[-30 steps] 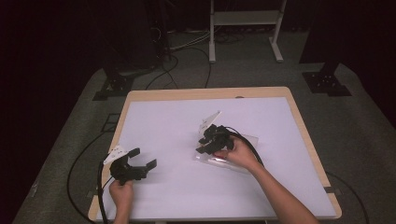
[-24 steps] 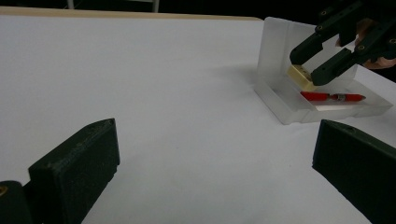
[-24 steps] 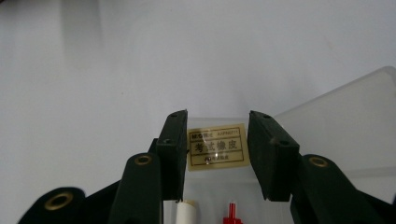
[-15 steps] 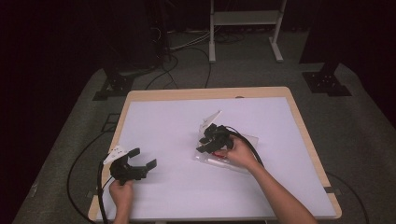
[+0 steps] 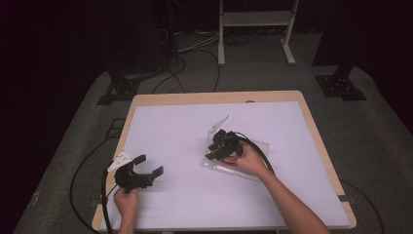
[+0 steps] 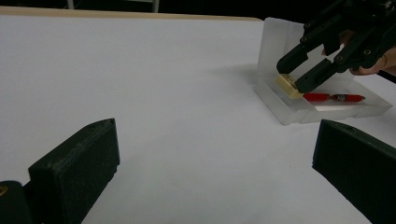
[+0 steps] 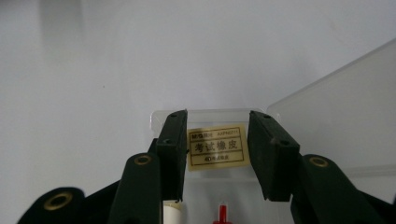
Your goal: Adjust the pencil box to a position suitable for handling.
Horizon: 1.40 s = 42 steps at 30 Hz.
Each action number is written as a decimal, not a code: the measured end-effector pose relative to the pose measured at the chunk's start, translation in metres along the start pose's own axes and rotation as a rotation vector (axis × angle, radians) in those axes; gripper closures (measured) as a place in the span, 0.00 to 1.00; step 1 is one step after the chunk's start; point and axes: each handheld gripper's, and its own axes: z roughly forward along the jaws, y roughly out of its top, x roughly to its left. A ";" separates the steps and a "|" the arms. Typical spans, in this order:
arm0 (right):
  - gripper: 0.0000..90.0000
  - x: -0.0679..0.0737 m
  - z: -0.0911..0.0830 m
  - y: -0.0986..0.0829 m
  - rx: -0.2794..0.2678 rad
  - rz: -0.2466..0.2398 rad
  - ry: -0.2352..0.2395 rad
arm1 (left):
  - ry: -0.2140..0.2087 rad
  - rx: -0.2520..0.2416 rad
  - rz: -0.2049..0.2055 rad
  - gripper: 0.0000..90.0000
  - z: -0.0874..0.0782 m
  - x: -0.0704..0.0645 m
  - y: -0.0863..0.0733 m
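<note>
Over the clear case [image 5: 253, 161], the right gripper [image 5: 220, 145] straddles the eraser [image 7: 217, 146].

**A dim lab or recording studio**

A wood-edged table [image 5: 311, 126] with a white top is standing on grey carpet [image 5: 375, 131] — black cables [image 5: 195, 58] are trailing across the floor, dark stand bases [image 5: 341, 85] are flanking it, and a white metal frame [image 5: 255, 24] is rising behind, with darkness surrounding everything.
</note>
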 end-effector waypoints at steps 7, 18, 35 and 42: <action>0.64 0.000 0.002 0.000 0.004 0.006 0.009 | 0.000 0.001 0.001 0.00 0.000 0.000 0.000; 0.64 -0.001 0.005 -0.001 0.011 0.008 0.013 | -0.001 0.000 0.000 0.00 0.000 0.000 0.000; 0.61 0.000 0.005 0.000 0.001 0.008 0.026 | -0.001 0.000 0.000 0.00 0.000 0.000 0.000; 0.59 0.002 -0.003 0.001 -0.016 0.009 0.031 | -0.001 0.000 0.000 0.00 0.000 0.000 0.000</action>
